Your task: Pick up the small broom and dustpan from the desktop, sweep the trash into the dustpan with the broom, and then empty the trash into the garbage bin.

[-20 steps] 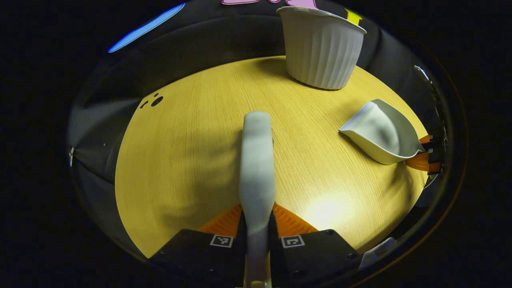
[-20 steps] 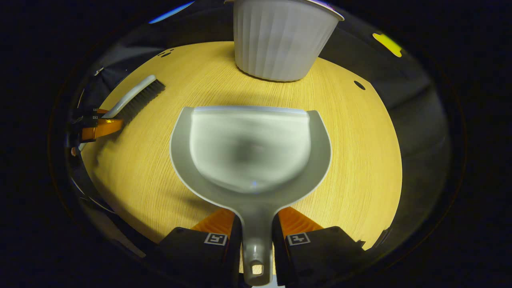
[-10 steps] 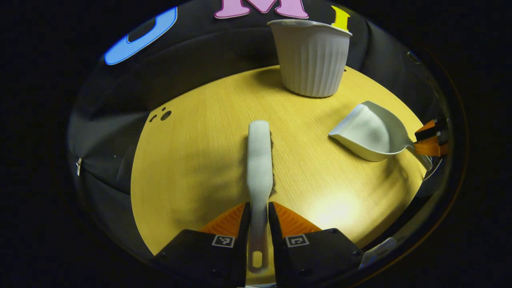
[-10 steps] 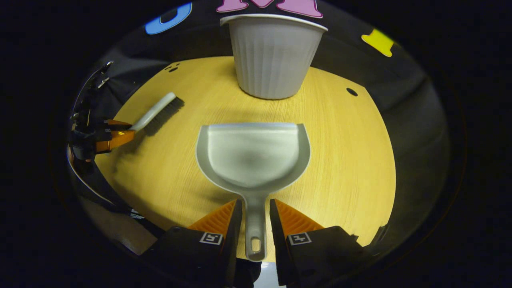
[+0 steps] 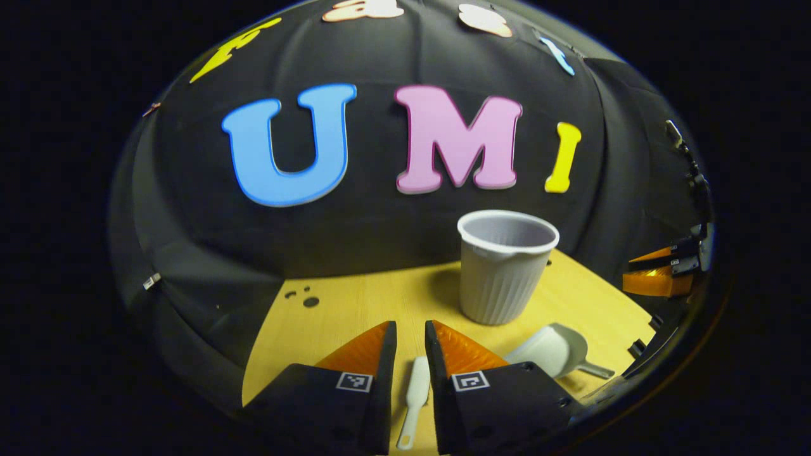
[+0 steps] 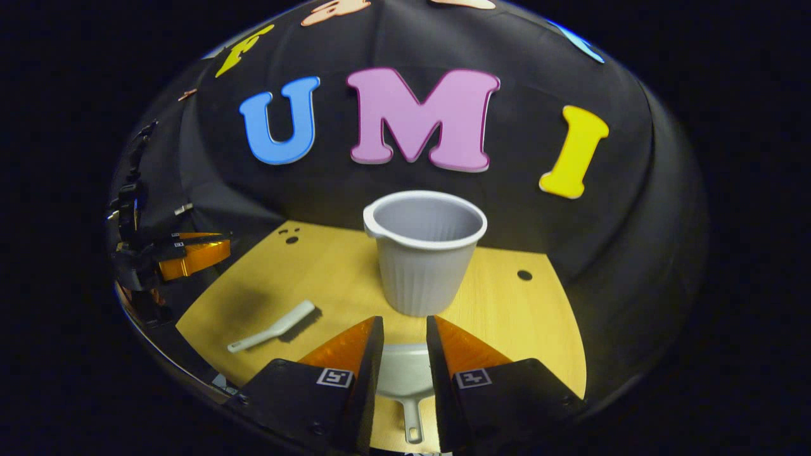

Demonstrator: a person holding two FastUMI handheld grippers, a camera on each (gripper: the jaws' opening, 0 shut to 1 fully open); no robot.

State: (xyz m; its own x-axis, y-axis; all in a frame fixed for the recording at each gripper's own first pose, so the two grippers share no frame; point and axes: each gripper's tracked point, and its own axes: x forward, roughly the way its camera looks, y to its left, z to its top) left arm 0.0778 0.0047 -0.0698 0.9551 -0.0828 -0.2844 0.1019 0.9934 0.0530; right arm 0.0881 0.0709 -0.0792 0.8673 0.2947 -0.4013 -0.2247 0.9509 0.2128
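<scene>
A: Start with the left gripper view. Where is the left gripper [image 5: 410, 345]?

B: Up above the table [image 5: 355, 310], its two fingers a narrow gap apart and pressing on nothing. The broom [image 5: 414, 396] lies flat on the wood below, seen through that gap, handle end toward the camera.

A: And the dustpan?

B: The dustpan [image 5: 550, 350] rests on the table to the right of the fingers, near the front edge, its handle pointing right. The garbage bin [image 5: 504, 269] stands upright behind it, near the booth wall, just beyond the right-hand finger. The right gripper [image 5: 659, 273] shows at the far right edge, off the table's surface and well apart from the dustpan; I cannot tell its opening from here.

A: Now the right gripper view.

B: The right gripper [image 6: 404, 339] is likewise raised, with a narrow gap between the fingers and nothing held. The dustpan [image 6: 404, 380] lies on the table [image 6: 513, 316] beneath, visible between the fingers, its handle toward the camera. The garbage bin [image 6: 423, 253] stands straight ahead, just past the fingertips.

A: The broom there?

B: The broom [image 6: 274, 326] lies flat on the left part of the table, well apart from the dustpan. The left gripper [image 6: 184, 256] hangs at the left edge, above and away from it.
</scene>
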